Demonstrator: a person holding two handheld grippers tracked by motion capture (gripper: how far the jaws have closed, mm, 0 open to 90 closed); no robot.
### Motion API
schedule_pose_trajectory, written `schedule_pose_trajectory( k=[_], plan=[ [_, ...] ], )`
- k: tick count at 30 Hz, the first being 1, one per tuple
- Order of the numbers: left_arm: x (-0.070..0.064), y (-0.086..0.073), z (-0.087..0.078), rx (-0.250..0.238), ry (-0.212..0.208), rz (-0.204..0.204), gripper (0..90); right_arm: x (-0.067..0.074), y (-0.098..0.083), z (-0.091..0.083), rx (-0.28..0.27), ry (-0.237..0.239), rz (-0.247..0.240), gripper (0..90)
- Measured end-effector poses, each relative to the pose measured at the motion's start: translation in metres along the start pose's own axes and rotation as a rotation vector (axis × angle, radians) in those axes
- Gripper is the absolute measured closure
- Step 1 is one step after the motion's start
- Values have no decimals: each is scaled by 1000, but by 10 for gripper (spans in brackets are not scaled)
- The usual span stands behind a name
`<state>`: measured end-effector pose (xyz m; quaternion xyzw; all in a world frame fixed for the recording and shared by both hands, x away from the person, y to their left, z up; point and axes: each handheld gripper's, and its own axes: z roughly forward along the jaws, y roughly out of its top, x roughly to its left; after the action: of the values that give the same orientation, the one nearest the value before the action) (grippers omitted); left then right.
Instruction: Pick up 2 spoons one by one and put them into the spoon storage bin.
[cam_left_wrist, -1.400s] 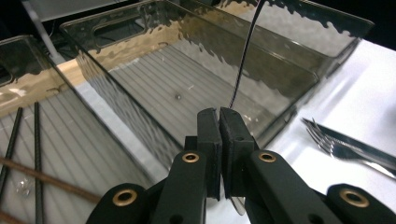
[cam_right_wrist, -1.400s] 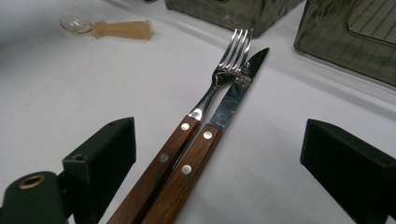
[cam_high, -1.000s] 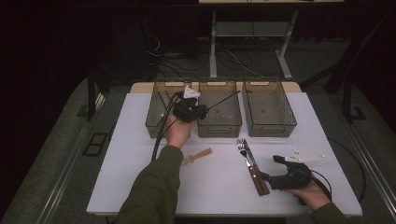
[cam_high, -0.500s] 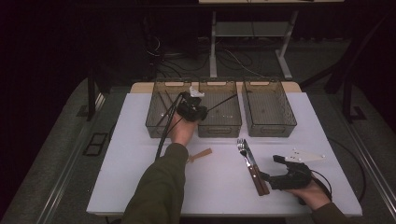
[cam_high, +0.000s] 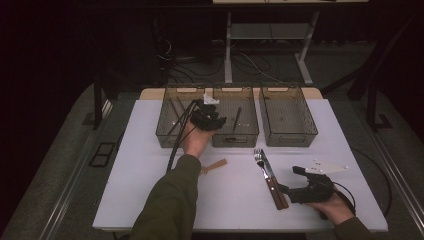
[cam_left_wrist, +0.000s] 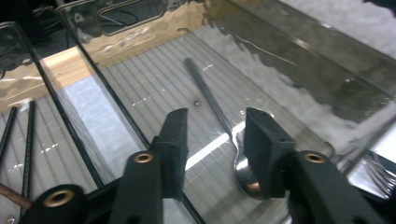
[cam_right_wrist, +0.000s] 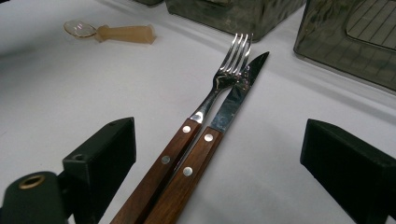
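In the high view, the left gripper (cam_high: 214, 119) is seen over the middle bin (cam_high: 235, 136) of three clear bins at the far edge of the white table (cam_high: 150, 190), while the right gripper (cam_high: 300, 181) rests near the front right beside a wood-handled fork (cam_high: 264, 167) and knife (cam_high: 272, 182) lying side by side. A small spoon (cam_high: 214, 165) with a tan handle lies apart on the table. In the left gripper view, the jaws have just been opening and stand partly apart; a dark-handled spoon (cam_left_wrist: 219, 119) lies on the ribbed bin floor below and between them, gripped by neither pad, so it is judged released. The release is best finished by widening the jaws fully and lifting straight up, so that the spoon is not dragged or the bin wall struck. In the right gripper view, the jaws stand wide apart with nothing held; the fork (cam_right_wrist: 205, 107) and knife (cam_right_wrist: 219, 121) lie touching between and ahead of them, handles nearest.
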<state>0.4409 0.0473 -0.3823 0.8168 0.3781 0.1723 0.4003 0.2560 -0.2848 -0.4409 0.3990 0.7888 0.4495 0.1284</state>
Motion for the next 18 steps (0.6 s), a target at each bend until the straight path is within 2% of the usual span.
schedule_pose_trajectory(
  k=[3, 8, 13, 15, 16, 17, 18],
  plan=[
    [-2, 0, -8, -8, -26, 34, 522, 0, 0, 0, 0, -1, 1, 101],
    [-2, -4, -24, -15, -97, 52, 438, 0, 0, 0, 2, -3, 1, 101],
    [-8, -17, -42, -27, -158, 73, 369, 1, 0, 0, -1, -3, 3, 101],
    [-9, -24, -49, -30, -170, 72, 345, 0, 0, 0, 2, -5, 3, 101],
    [-8, -26, -52, -17, -175, 90, 330, 0, 0, 0, 1, -4, 2, 101],
    [-10, -29, -55, -27, -179, 73, 323, 1, 0, 0, 0, -4, 2, 101],
    [-10, -33, -60, -26, -183, 82, 317, 1, 0, 0, 0, -3, 2, 101]
  ],
)
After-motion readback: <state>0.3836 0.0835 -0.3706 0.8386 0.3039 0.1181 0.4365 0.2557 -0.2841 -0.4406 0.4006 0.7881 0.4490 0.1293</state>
